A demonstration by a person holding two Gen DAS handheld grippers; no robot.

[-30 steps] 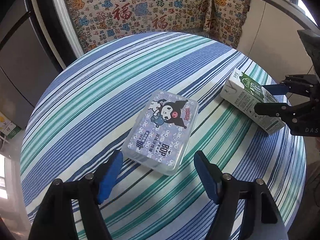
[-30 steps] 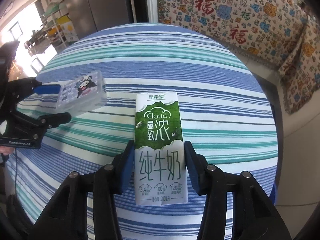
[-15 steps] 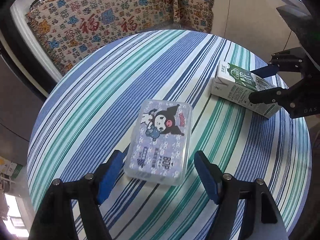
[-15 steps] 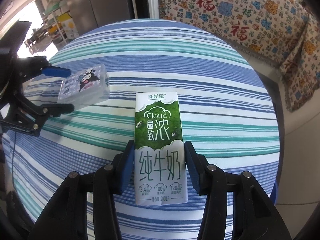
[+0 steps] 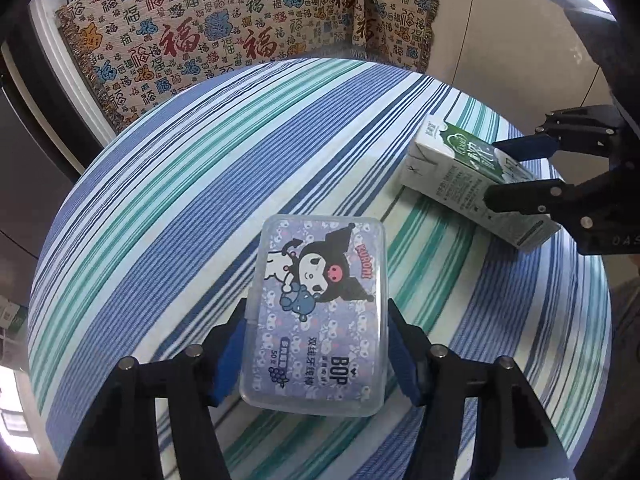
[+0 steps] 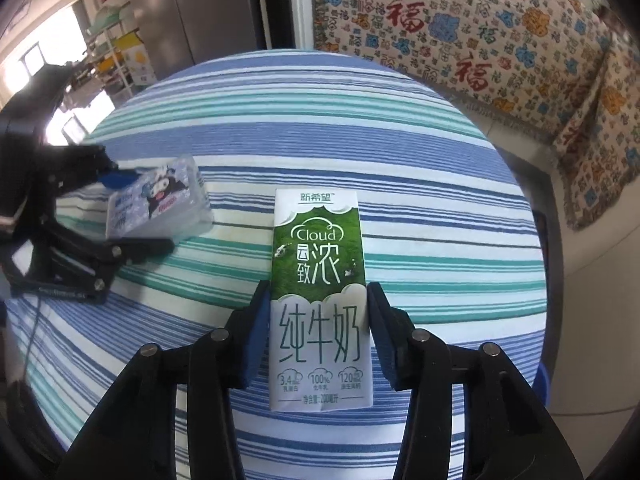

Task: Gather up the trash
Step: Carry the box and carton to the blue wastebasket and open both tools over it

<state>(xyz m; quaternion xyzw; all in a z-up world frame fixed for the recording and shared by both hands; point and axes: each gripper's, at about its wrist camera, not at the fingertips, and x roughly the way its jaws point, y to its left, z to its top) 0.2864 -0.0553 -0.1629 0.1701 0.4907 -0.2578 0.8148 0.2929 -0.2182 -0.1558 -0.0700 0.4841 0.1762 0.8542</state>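
A clear plastic box with a cartoon label (image 5: 320, 304) lies on the round striped table (image 5: 168, 208). My left gripper (image 5: 316, 340) is closed against both its long sides. The box also shows in the right wrist view (image 6: 158, 208), between the left gripper's fingers (image 6: 120, 178). A green and white milk carton (image 6: 320, 292) lies flat on the table. My right gripper (image 6: 316, 328) is closed on its sides. In the left wrist view the carton (image 5: 460, 178) sits at the right edge, held by the right gripper (image 5: 508, 172).
A patterned cloth with red characters (image 5: 224, 32) covers a sofa behind the table. A grey fridge (image 6: 208, 8) and shelves (image 6: 108, 40) stand beyond the table's far left. White floor (image 6: 592, 320) lies past the table's right edge.
My left gripper moved forward around the cartoon box and closed on it. The right gripper stayed closed on the milk carton.
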